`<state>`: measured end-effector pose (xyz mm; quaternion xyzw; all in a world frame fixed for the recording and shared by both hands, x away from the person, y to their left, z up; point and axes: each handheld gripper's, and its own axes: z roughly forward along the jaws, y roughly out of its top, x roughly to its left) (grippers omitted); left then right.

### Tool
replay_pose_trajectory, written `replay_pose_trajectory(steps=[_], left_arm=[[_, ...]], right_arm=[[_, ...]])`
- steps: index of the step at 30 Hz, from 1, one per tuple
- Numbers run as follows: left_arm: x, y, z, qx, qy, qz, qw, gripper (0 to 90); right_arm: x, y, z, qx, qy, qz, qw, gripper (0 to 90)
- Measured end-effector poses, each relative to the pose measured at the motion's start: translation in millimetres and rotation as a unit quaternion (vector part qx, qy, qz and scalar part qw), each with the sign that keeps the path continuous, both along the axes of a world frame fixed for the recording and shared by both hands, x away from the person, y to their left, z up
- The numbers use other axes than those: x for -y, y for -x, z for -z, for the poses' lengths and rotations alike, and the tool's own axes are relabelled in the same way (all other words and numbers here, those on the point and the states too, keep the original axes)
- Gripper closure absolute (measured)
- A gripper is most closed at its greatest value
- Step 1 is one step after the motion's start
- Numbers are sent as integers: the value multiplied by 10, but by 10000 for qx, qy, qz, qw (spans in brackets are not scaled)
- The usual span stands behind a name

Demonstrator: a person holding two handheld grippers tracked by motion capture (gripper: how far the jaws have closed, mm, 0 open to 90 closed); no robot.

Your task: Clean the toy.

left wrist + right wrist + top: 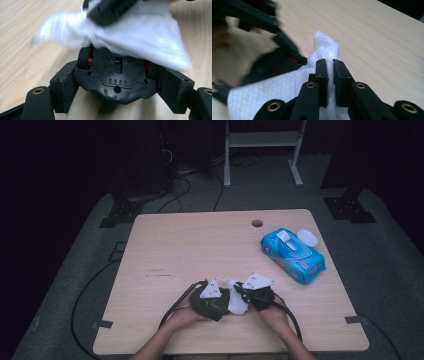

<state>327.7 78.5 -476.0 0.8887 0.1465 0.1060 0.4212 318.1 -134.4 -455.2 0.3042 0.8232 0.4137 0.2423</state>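
**Toy car and wet wipe, held at the near edge of the table**

Item: black toy car (116,80), underside facing the left gripper's camera; moulded chassis plate, black tyres on red hubs. It sits crosswise between the jaws of the left gripper (212,301), which clamp it by both flanks.

Item: white wet wipe (287,86), textured weave, crumpled, draped over the upper part of the car and touching it. The right gripper (330,82) has its jaws nearly together, pinching a fold of the wipe.

Hands: both forearms enter from the bottom of the high view, the grippers angled inward and meeting just above the wooden table (200,245), near its front edge.

Surroundings: blue wet-wipe pack (292,255), lid flipped open, lies well apart towards the right far side. A round cable hole (257,223) sits near the far edge.
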Motion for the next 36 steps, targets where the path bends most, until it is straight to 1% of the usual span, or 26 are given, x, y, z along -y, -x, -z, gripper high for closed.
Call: replay_pose_trajectory(steps=[1,2,3,5,6,7,8,9,11,13,15,17,19,21,22,24,26,27,28,29,30,31,32,33,35,36], left_arm=[[5,5,-3,19,-8,4,10000,240],[9,7,-5,39,-26,16,10000,240],[9,11,-8,68,-41,31,10000,240],[9,15,-17,117,-83,39,9999,240],[2,15,-15,134,-115,41,9998,240],[-4,21,-9,123,-91,29,9999,240],[-10,18,-8,96,-62,25,9999,240],[-16,17,-11,60,-51,9,10000,240],[-19,13,-22,100,-37,25,9999,240],[-9,15,-38,146,6,30,9999,240],[-10,12,-43,142,-8,20,9999,239],[-22,12,-35,159,-68,6,9999,240],[-37,17,-27,186,-115,-6,9998,240],[-48,15,-33,190,-117,-6,9998,240],[-46,14,-35,177,-78,-32,9998,240],[-49,7,-38,156,-31,-40,9999,240],[-40,9,-40,177,-65,-33,9998,239],[-35,11,-37,184,-57,-36,9998,239],[-32,11,-39,189,-55,-19,9998,239],[-23,17,-39,212,-103,-8,9997,239],[-14,25,-31,236,-134,2,9996,239],[-15,29,-22,257,-210,19,9994,239],[-18,35,-8,217,-168,-8,9996,240],[-24,32,-6,184,-146,-14,9997,240],[-20,27,-16,214,-177,11,9996,240],[-12,27,-20,225,-141,1,9996,240]], right_arm=[[24,-7,-2,-78,-99,65,9999,825],[21,0,-2,-82,-124,68,9999,824],[-4,19,-1,-47,-91,-9,9999,825],[-83,67,6,-111,-177,-317,9993,823],[-130,91,10,-60,-107,-405,9991,823],[-156,103,3,-22,2,-442,9990,824],[-152,98,-1,-25,36,-441,9990,824],[-123,87,-3,-57,25,-383,9992,824],[-45,78,-8,-20,64,-240,9997,824],[-8,103,-23,-40,58,-219,9997,824],[-44,156,-17,-54,18,-391,9992,824],[-128,199,0,-149,-72,-713,9973,824],[-198,210,9,-201,-32,-956,9952,824],[-196,195,6,-246,9,-1049,9942,826],[-171,183,2,-229,19,-1016,9946,826],[-105,167,-13,-161,120,-888,9958,826],[-74,155,-14,-237,21,-872,9959,825],[-90,160,-11,-238,22,-908,9956,825],[-121,165,-7,-311,-72,-1036,9941,825],[-169,178,4,-375,-196,-1216,9917,821],[-228,203,12,-368,-173,-1350,9900,822],[-289,226,20,-354,-79,-1472,9884,822],[-326,239,23,-281,86,-1520,9879,822],[-326,234,23,-269,165,-1565,9872,823],[-276,215,18,-304,103,-1483,9884,825],[-235,200,10,-263,104,-1429,9893,823]])
